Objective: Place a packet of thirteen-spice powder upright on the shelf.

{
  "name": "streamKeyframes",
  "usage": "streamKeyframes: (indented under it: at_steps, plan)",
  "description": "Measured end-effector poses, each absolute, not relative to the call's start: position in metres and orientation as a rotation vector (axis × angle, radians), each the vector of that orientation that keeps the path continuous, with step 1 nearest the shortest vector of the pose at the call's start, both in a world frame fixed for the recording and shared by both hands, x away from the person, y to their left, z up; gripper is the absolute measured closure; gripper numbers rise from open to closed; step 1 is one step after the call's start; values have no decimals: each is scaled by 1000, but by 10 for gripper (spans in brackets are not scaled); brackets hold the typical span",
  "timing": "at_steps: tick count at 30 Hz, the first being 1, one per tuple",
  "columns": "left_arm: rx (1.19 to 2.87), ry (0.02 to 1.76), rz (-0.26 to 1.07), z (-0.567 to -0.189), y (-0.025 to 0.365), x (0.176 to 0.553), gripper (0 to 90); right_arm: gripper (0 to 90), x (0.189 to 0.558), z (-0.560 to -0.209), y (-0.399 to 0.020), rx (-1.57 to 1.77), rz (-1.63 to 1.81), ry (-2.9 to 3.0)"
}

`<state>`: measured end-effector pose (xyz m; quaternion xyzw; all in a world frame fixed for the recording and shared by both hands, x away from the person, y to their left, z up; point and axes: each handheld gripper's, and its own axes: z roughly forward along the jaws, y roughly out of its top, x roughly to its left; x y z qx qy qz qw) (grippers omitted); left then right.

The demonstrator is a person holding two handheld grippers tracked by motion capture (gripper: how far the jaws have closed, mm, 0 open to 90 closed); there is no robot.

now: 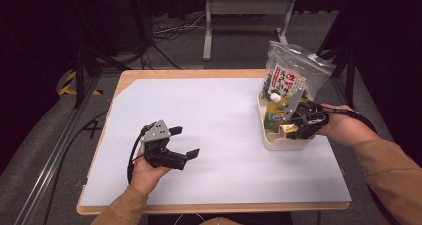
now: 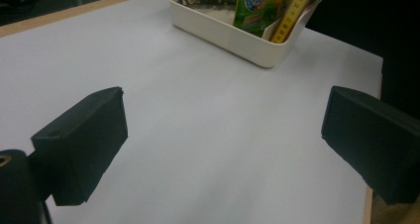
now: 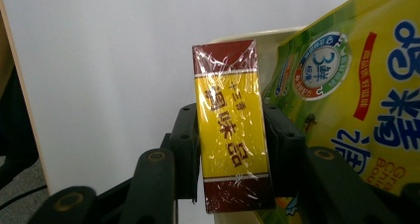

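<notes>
We have the right hand-held gripper [image 1: 294,126] down in the cream plastic bin [image 1: 271,141] at the right of the high view, its jaws on either side of a slim yellow box with dark red ends, wrapped in clear film [image 3: 230,127]. In the right gripper view the box stands between the two black pads with its long axis running up the frame, along the jaws rather than across them. The pads sit flush against its two narrow sides, so we read this as a pinch on the box, though a light one. The near corner of the bin shows just behind the box's upper end, and a green-and-yellow printed pouch [image 3: 356,105] leans close on the right, near the right-hand pad. A tall clear bag with a white label [image 1: 293,73] rises from the far end of the bin.

Our left hand-held gripper [image 1: 180,143] rests at the lower left of the high view, jaws spread wide over bare white tabletop [image 1: 209,115], pinching nothing. The bin lies well apart from it, toward the upper right in the left gripper view.

So the right hand is plainly the nearer one, and we judge that the coming move turns on the box's upright axis.
</notes>
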<state>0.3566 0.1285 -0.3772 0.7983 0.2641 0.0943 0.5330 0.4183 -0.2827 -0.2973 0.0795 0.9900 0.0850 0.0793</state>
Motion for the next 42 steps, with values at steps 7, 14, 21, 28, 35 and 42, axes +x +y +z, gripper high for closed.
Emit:
streamKeyframes:
  at_steps: [7,14,21,28,35,42]
  plan:
    - [1904,632,222,-377,128,356,45,552,418,-303,-284,264,228,2971]
    - [1906,632,221,-377,128,356,45,519,417,-301,-286,252,268,2955]
    - [1910,628,226,-377,129,357,44,455,412,-297,-288,273,336,2920]
    - [1909,650,240,-378,140,350,43,366,399,-287,-293,302,537,2803]
    - [1907,674,267,-377,157,341,43,252,382,-282,-305,378,688,2699]
    - [1914,690,287,-377,173,333,42,206,364,-281,-320,465,819,2619]
